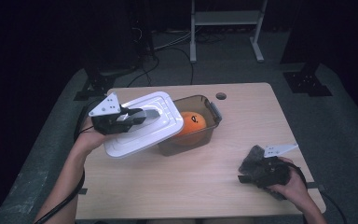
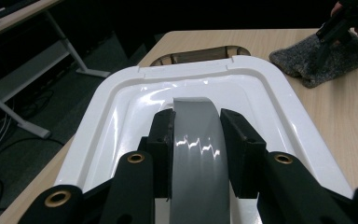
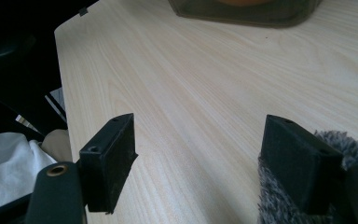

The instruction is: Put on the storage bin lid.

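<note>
The left claw [image 1: 145, 113] is clamped on the grey handle [image 2: 196, 154] of a white lid [image 1: 137, 137], its two black jaws pressing the handle from either side. The lid is held tilted above the left part of the counter [image 1: 186, 186], its far edge overlapping the near left rim of a brown see-through box [image 1: 213, 114]. The box stands on the counter toward the back, and an orange round thing [image 1: 192, 123] with a dark mark lies inside it, partly covered by the lid's edge.

The right claw [image 3: 200, 154] rests low at the near right part of the counter, its jaws standing wide apart with only bare wood between them. A grey fuzzy cloth [image 3: 340, 144] lies against the outer side of one jaw; in the high view it lies on the counter just under and behind that claw.
</note>
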The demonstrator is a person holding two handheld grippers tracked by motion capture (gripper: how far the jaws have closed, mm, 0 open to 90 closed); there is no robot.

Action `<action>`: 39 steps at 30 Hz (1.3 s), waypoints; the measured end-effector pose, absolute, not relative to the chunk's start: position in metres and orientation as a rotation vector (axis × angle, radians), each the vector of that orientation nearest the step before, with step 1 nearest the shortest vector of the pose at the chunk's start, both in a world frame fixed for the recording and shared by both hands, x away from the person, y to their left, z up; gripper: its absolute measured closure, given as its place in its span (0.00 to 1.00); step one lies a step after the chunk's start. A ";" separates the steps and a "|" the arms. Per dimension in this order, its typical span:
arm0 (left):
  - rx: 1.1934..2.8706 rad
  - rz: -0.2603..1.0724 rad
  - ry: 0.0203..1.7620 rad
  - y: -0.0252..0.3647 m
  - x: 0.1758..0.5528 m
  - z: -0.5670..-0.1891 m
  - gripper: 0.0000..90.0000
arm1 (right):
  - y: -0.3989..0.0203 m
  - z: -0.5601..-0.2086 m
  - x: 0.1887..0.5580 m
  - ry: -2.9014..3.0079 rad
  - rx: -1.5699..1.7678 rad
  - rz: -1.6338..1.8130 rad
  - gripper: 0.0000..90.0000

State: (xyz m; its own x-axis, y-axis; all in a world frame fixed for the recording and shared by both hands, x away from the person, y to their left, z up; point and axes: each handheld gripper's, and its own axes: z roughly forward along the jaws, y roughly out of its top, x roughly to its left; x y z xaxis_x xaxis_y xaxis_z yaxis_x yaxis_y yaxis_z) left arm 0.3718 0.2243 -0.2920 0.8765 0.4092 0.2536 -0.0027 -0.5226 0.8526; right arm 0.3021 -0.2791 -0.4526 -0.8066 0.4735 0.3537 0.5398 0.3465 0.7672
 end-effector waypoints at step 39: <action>2.073 0.440 0.199 0.155 0.422 -0.299 0.74 | -0.279 -0.453 0.304 -2.519 -0.940 -1.478 0.28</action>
State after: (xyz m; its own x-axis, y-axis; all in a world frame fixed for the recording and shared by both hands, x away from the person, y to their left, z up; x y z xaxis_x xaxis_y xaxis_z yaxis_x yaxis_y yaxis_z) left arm 0.4216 0.1549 -0.2986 0.9212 0.3148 0.2286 -0.0363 -0.5156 0.8561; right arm 0.3042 -0.2785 -0.4531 -0.8097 0.4675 0.3546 0.5376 0.3490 0.7676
